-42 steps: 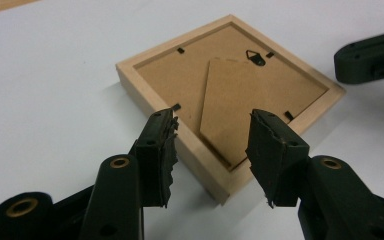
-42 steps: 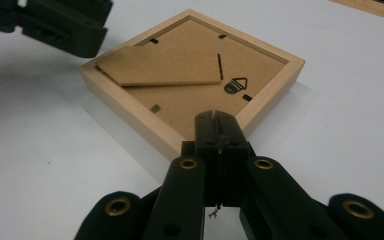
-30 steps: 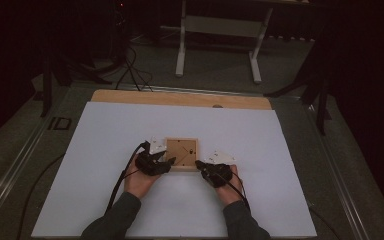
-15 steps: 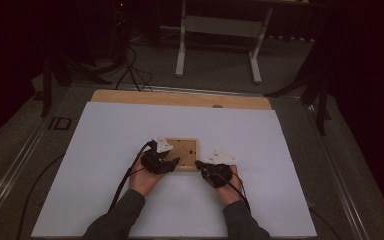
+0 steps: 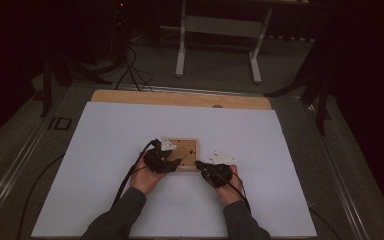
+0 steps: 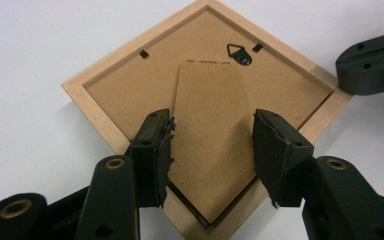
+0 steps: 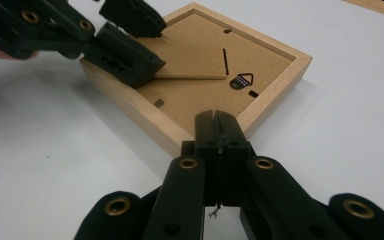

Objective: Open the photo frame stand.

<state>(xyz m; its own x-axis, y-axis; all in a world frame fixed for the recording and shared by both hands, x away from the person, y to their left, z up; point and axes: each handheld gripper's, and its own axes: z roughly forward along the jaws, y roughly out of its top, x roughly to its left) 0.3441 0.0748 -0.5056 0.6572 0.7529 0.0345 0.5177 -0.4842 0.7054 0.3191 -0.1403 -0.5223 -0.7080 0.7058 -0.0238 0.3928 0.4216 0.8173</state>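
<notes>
A light wooden picture frame (image 5: 186,147) lies face down on the white sheet. Its brown back board carries a fold-out stand flap (image 6: 212,110) and a small metal hanger (image 6: 239,54). My left gripper (image 6: 212,150) is open over the frame's near corner. Its jaws flank the flap closely and have just been closing a little, with the flap between them. In the high view this left gripper (image 5: 174,159) reaches in from the frame's left. My right gripper (image 7: 220,130) is shut with nothing in it, its tip against the frame's (image 7: 260,105) wooden rim. In the high view the right gripper (image 5: 201,165) is at the frame's near right corner.
The white sheet (image 5: 105,150) covers most of the table, with a strip of wooden tabletop (image 5: 180,98) showing at the back. Beyond the table stand white metal legs (image 5: 220,25) and cables (image 5: 130,70) lie on the dark floor. Both grippers trail cables toward the person.
My left gripper has edged slightly rightward over the frame. The right gripper and the frame have kept still.
</notes>
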